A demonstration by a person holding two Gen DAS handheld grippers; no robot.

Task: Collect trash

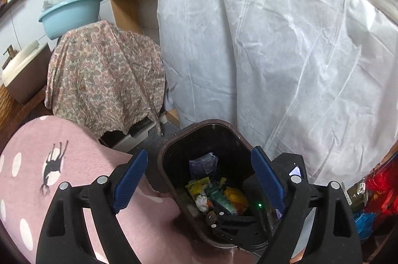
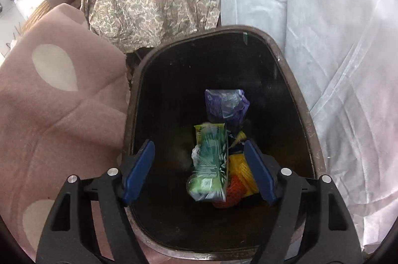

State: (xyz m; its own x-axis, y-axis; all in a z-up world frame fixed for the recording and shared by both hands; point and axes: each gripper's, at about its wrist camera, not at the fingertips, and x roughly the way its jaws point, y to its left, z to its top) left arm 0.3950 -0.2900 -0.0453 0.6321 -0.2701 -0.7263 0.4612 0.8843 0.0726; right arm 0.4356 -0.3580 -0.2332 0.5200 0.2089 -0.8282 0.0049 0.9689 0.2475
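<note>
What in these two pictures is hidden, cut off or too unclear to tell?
- Left wrist view: the right gripper blocks the near part of the bin's bottom.
- Right wrist view: the green wrapper is blurred; its print is unreadable.
- Both views: the white sheet and paisley cloth hide what they cover.

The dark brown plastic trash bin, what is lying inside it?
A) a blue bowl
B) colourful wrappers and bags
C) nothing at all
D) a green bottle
B: the dark brown plastic trash bin holds a crumpled purple plastic bag, a green and white wrapper and yellow and orange netting at its bottom.
</note>
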